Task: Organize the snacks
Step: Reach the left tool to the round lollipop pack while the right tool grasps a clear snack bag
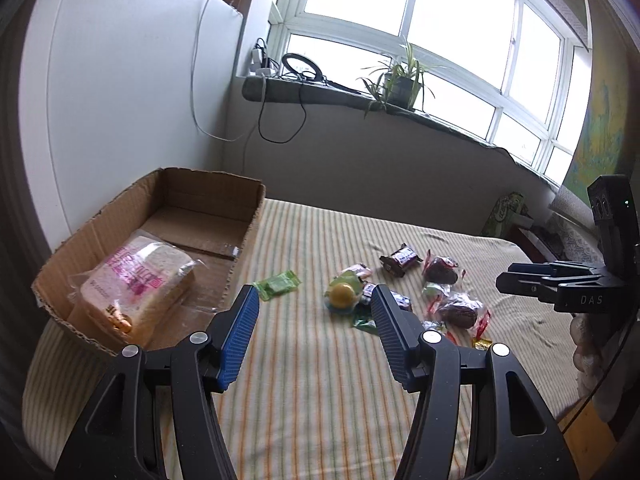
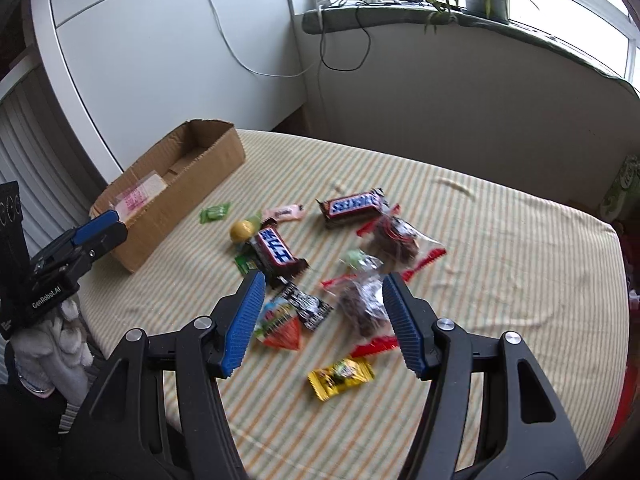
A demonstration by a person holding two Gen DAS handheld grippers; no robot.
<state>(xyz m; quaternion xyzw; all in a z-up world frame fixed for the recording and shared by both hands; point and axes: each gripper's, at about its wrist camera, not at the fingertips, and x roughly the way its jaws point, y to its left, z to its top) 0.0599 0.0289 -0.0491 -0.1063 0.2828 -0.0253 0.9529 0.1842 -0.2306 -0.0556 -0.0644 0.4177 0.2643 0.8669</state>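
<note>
On the striped bed (image 2: 480, 240), the snacks (image 2: 352, 248) lie heaped at your 12 o'clock, with the box (image 1: 168, 216), which holds one bread pack (image 1: 136, 288), at 10 o'clock. Your right hand-held gripper (image 2: 320, 320) is spread apart and empty; so is the left hand-held gripper (image 1: 314, 336). Wrappers overlap, so you may pinch two together, and the thin foil can slip.

Daylight fills a wide window (image 1: 420, 20); a plant (image 1: 400, 78) and cables sit on its sill above a striped bed (image 1: 320, 380).
</note>
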